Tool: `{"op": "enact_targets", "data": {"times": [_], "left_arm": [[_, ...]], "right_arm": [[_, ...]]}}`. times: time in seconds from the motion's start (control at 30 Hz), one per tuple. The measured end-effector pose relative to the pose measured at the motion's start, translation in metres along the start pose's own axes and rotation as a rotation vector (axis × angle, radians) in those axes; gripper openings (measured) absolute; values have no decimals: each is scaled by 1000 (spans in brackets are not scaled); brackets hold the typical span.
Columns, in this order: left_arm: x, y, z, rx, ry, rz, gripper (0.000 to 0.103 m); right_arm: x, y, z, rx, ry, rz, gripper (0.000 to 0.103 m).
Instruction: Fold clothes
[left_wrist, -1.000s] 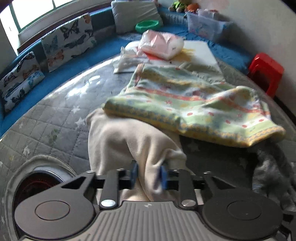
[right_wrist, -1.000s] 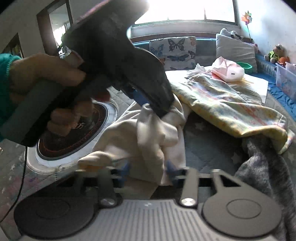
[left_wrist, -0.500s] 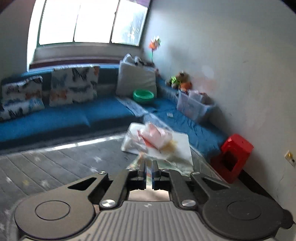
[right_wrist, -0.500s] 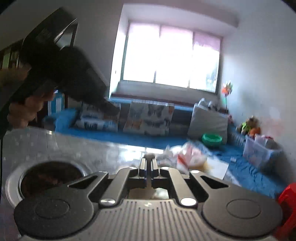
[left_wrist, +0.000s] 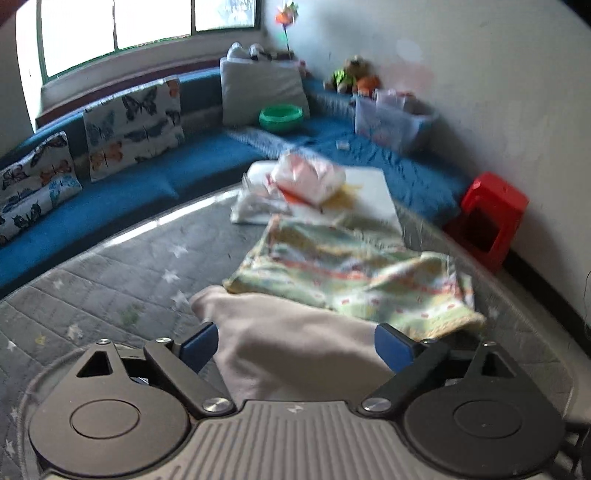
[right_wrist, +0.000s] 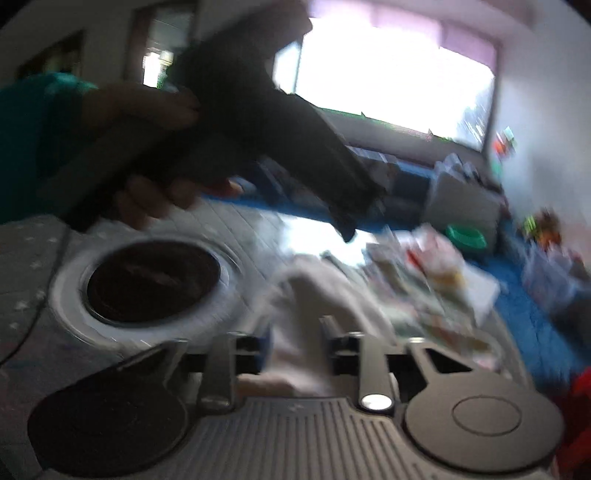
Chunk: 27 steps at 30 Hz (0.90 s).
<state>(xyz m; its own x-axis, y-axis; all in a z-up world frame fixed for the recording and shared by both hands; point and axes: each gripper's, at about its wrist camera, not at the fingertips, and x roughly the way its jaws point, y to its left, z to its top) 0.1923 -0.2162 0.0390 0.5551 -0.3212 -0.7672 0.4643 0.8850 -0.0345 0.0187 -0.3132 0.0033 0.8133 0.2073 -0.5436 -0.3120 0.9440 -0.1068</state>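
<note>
Grey quilted table (left_wrist: 110, 280): patterned blanket (left_wrist: 351, 273) overlapping cream garment (left_wrist: 295, 347), red stool (left_wrist: 491, 218) beyond.

light: daylight from window (left_wrist: 147, 22), blown out in both views
glare: bright streak on grey mat (left_wrist: 110, 280)
blur: left view mild; right view heavy motion smear
edges: fisheye bending, dark corner vignette
shadow: left hand (right_wrist: 147, 147) backlit, near-silhouette

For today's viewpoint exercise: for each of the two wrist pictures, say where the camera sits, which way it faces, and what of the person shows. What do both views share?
Left wrist: on the left gripper, fingers wide apart, facing the cream garment and patterned cloth; no hand shows.
Right wrist: on the right gripper, open, blurred, facing the window; the left hand shows.
Shared: the garment and the green bowl.
</note>
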Motion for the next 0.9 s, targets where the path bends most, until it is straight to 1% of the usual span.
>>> {"op": "enact_targets", "data": {"times": [0.03,0.1,0.17,0.23,0.3,0.37,0.4,0.43,0.47,0.5,0.57,0.63,0.67,0.73,0.83,0.9], "left_arm": [[8,-2,-1,-4,15,-2,94],[21,-4,-4,-16,44,-5,94],[32,-5,-6,-30,69,-11,94],[40,-4,-7,-49,90,-16,94],[46,-2,-6,-68,103,-15,94],[48,0,-5,-76,106,-16,94],[48,0,-5,-75,105,-15,94],[47,1,-5,-73,103,-14,94],[47,2,-4,-70,102,-12,94],[46,2,-3,-68,101,-10,95],[43,6,0,-73,96,-10,96],[38,8,3,-75,85,-7,98],[34,9,5,-74,80,-4,100],[28,9,6,-64,74,-4,103],[24,5,-1,-3,95,3,103],[25,4,-9,42,120,28,100]], "right_arm": [[4,-8,-5,24,16,-14,49],[21,-37,-15,107,60,-25,51],[33,-59,-24,193,88,-36,56],[49,-82,-34,303,116,-19,58],[62,-95,-46,375,128,12,58],[74,-102,-52,421,145,40,57],[78,-100,-54,436,155,56,50],[81,-98,-53,430,155,64,26],[85,-95,-53,425,155,73,15],[85,-90,-51,409,146,78,12],[72,-72,-39,325,92,79,11],[57,-46,-26,189,37,98,11],[50,-29,-20,102,14,111,11],[39,-2,-14,-24,-8,135,11],[26,38,-11,-195,-31,153,10],[20,57,-11,-258,-38,174,10]]}}
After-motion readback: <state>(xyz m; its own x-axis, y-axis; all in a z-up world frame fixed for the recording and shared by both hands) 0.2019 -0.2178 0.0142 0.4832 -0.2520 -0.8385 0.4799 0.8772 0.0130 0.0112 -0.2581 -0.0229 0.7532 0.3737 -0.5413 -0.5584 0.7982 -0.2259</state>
